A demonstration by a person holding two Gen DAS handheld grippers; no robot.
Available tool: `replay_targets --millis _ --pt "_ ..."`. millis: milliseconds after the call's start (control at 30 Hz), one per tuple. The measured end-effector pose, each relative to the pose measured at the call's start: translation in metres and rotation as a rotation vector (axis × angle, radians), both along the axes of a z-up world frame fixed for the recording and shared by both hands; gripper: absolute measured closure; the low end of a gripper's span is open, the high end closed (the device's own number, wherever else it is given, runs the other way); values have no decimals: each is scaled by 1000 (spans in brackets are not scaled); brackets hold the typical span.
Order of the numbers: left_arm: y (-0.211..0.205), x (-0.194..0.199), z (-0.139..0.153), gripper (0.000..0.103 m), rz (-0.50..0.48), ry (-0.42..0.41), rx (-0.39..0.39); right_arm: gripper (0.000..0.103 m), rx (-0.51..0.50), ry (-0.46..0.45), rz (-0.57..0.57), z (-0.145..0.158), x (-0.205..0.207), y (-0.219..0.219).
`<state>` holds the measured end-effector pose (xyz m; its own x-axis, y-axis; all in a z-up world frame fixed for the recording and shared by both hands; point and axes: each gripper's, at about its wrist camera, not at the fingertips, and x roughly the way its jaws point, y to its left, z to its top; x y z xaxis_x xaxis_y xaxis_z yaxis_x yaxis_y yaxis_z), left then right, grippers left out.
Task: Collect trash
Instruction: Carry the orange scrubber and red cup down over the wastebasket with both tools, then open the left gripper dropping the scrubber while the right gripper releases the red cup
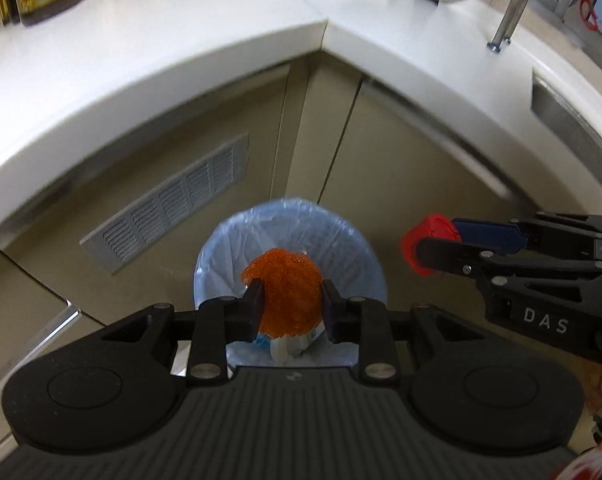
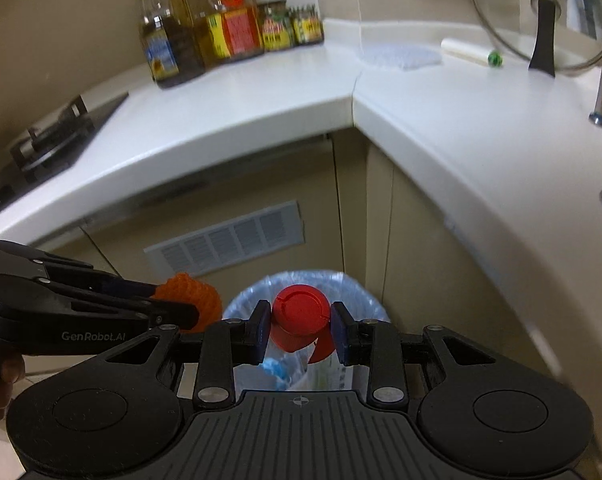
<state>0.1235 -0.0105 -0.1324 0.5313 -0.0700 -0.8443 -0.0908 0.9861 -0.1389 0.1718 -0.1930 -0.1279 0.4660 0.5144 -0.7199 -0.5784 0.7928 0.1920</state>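
An orange mesh ball [image 1: 282, 286] is pinched between the left tongs [image 1: 289, 300] directly above the trash bin [image 1: 353, 248] lined with a blue bag. The right tongs [image 2: 301, 320] clamp a red bottle cap [image 2: 300, 306] over the same bin. The bin stands on the floor below the corner of the white desk [image 1: 181, 40], beside a cabinet vent grille [image 1: 169, 204].

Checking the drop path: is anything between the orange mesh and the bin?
Nothing: in the left wrist view, orange mesh hangs directly over the lined bin.
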Motion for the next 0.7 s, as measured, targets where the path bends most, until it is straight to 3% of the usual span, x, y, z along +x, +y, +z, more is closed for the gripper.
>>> replay_targets --millis 700 --pt "11 35 -77 76 -5 111 -52 70 -75 142 -66 -91 29 18"
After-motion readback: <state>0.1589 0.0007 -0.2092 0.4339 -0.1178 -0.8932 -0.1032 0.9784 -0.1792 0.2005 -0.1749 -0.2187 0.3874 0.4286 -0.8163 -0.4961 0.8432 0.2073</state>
